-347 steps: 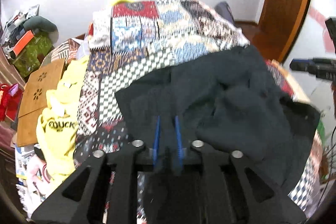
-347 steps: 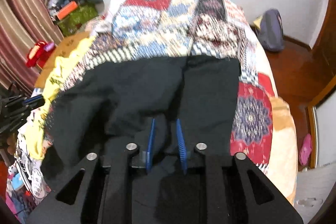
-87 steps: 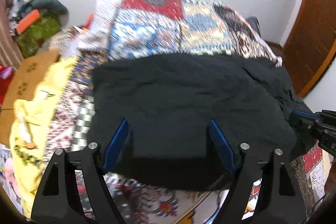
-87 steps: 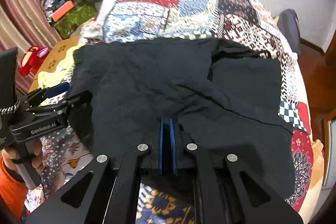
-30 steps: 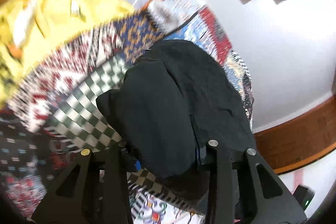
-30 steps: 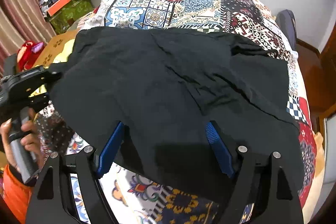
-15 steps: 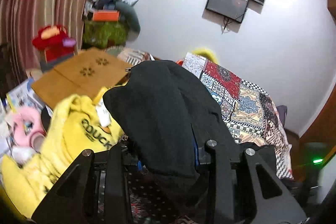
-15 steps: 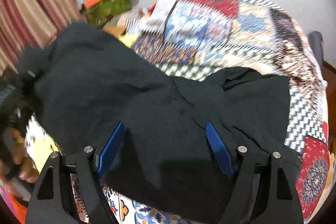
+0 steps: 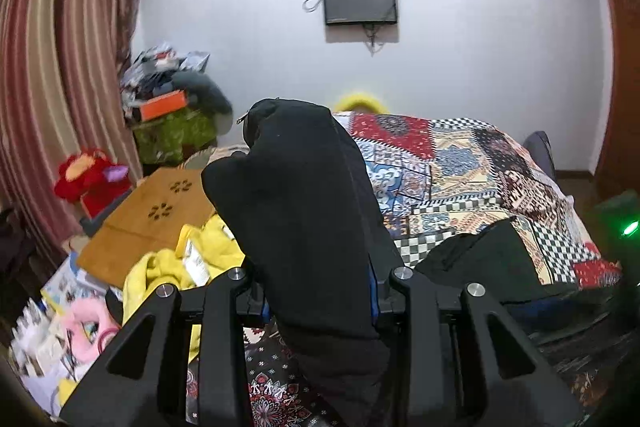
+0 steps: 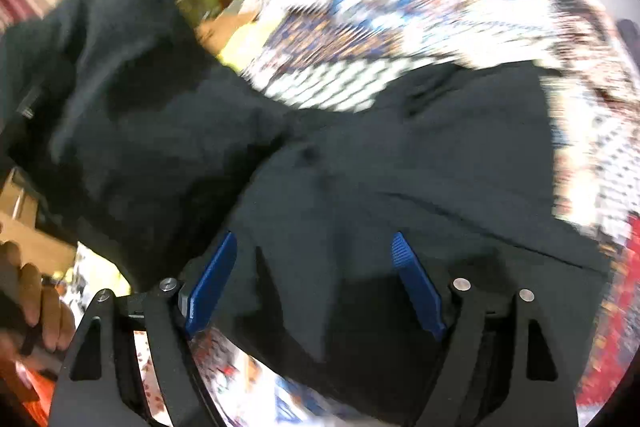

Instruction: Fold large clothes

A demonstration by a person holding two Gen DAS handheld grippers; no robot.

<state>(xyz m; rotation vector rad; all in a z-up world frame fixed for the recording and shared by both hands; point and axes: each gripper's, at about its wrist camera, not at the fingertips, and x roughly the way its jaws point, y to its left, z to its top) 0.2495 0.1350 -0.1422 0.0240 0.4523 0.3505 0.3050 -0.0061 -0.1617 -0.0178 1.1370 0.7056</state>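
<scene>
My left claw (image 9: 316,291) grips a raised edge of the large black fabric garment (image 9: 304,211), its fingers hidden by cloth draped over them, so that this side can be carried across as a fold. My right claw (image 10: 314,283), blue fingers (image 10: 416,287) spread wide and holding nothing, hovers over the garment's lower part, probably to steady it. The rest lies on the bed's patchwork quilt (image 9: 460,163). A crumpled yellow garment (image 9: 168,267) lies beside it, untouched.
</scene>
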